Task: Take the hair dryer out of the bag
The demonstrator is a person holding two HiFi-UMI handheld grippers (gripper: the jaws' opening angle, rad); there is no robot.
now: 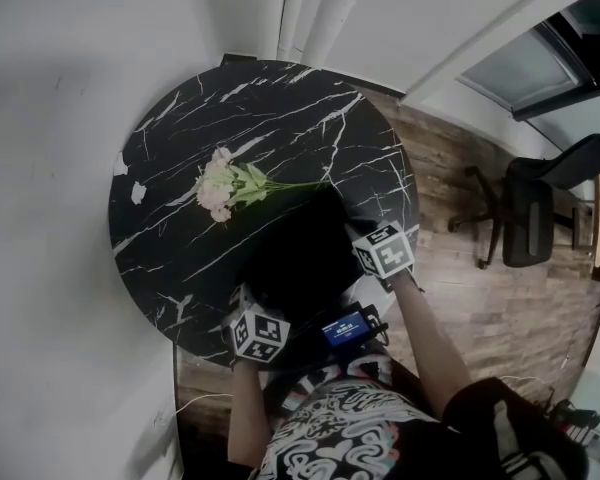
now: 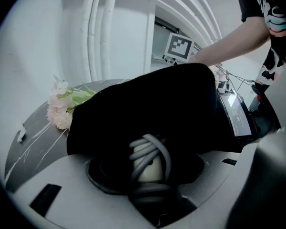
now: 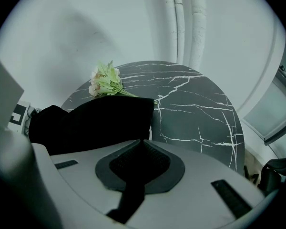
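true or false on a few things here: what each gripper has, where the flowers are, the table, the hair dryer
1. The left gripper has its fingers closed on the cord-wrapped hair dryer. True.
2. The flowers are inside the bag. False: they lie on the table beside the bag.
3. The right gripper has its fingers wide open. False: they are together, pinching the bag's corner.
4. The table is round and black with white veins. True.
5. The hair dryer lies fully out on the table. False: only its end pokes from the bag's mouth.
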